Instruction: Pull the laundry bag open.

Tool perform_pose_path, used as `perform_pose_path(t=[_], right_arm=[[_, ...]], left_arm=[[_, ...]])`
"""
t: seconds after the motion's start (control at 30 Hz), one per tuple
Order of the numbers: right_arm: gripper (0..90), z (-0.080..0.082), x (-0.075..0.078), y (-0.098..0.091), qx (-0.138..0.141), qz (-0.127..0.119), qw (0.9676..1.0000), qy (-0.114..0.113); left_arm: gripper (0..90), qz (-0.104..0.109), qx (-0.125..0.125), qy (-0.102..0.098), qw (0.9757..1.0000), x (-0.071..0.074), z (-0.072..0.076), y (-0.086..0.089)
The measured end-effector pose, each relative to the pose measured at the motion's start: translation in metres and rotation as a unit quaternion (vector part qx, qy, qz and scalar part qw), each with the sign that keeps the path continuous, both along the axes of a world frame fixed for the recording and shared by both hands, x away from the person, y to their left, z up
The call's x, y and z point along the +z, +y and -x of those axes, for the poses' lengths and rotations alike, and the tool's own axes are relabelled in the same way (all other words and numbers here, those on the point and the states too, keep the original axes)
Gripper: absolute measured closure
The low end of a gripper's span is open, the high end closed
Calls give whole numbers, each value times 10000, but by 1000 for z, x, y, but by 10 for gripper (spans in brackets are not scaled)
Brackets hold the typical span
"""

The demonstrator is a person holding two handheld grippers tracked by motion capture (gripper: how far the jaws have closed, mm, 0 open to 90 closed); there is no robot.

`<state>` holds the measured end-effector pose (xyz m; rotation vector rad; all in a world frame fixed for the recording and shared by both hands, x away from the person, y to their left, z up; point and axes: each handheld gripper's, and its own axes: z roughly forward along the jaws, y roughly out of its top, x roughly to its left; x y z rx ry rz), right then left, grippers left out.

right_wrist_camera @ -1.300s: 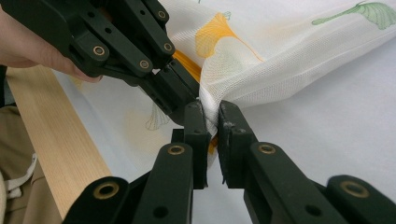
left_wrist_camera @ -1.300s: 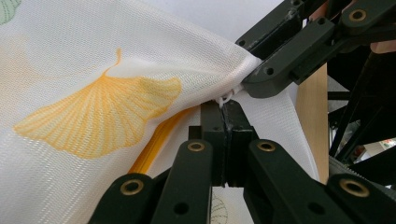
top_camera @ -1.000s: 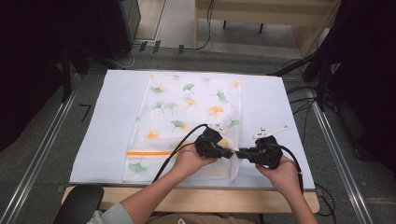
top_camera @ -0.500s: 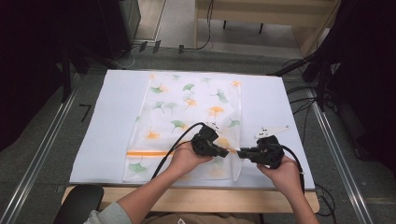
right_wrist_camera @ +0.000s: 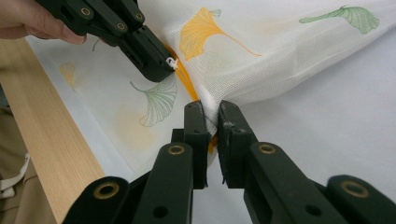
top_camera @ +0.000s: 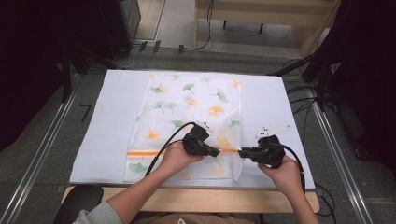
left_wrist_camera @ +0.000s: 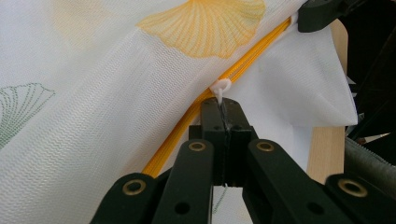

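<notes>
From above, the mesh bag [top_camera: 189, 116] lies flat on the white sheet [top_camera: 107, 135] over the counter [top_camera: 196, 198], its near right corner between the two tongs. The left tongs [top_camera: 215, 151] point at the right tongs [top_camera: 242, 152] along the orange zip [top_camera: 144, 152]. The left gripper view shows what is too small to see from above: the left tongs [left_wrist_camera: 223, 109] pressed together on the white zip pull [left_wrist_camera: 220, 87]. The right gripper view shows the right tongs [right_wrist_camera: 211, 116] pinching the bag's edge [right_wrist_camera: 210, 100] at the zip's end, with the left tongs just beyond.
</notes>
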<state>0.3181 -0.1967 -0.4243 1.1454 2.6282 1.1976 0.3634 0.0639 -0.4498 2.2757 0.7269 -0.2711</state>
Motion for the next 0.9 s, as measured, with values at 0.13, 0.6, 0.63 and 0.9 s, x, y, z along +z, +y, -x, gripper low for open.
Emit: perform_pose_path(t=[0.13,0.6,0.63,0.9], right_arm=[[847,0,0,0,0,-10,10000,-14],[847,0,0,-1,-52,-49,10000,11],[847,0,0,-1,-56,-41,10000,9],[845,1,0,0,2,-35,10000,-44]], left_arm=[[900,19,5,-14,10000,2,1,1],[900,59,-1,13,10000,4,0,2],[900,40,-10,13,10000,4,0,2],[900,35,5,74,10000,4,0,4]])
